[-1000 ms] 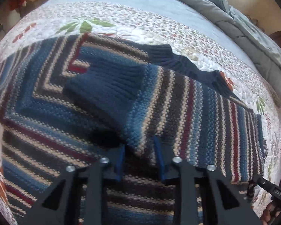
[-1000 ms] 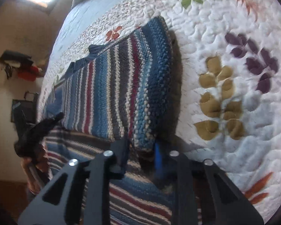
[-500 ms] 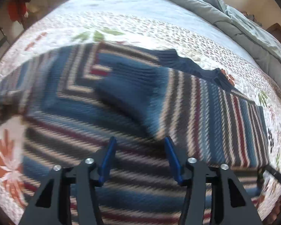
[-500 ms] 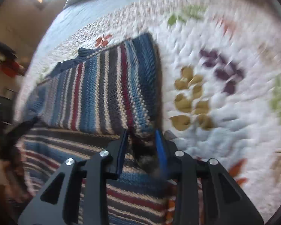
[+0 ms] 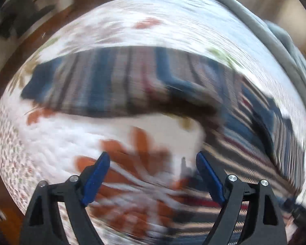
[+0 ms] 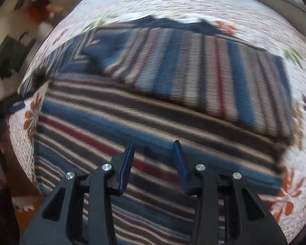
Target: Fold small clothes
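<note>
Motion-blurred sweater (image 5: 116, 85), tongs (image 5: 151, 173) apart

Striped sweater (image 6: 173, 94) spread flat on the quilt (image 6: 295, 163), one side folded over the body. Both grippers above it: right gripper (image 6: 154, 150) over the body, left gripper (image 5: 153, 161) over bare quilt beside the sleeve (image 5: 104, 85).

Spread left gripper (image 5: 152, 164) above quilt (image 5: 51, 143), seemingly beside sweater (image 5: 120, 83)

No text, label, brand, number or sign can be read in either wrist view; both pictures are smeared by motion blur.
</note>
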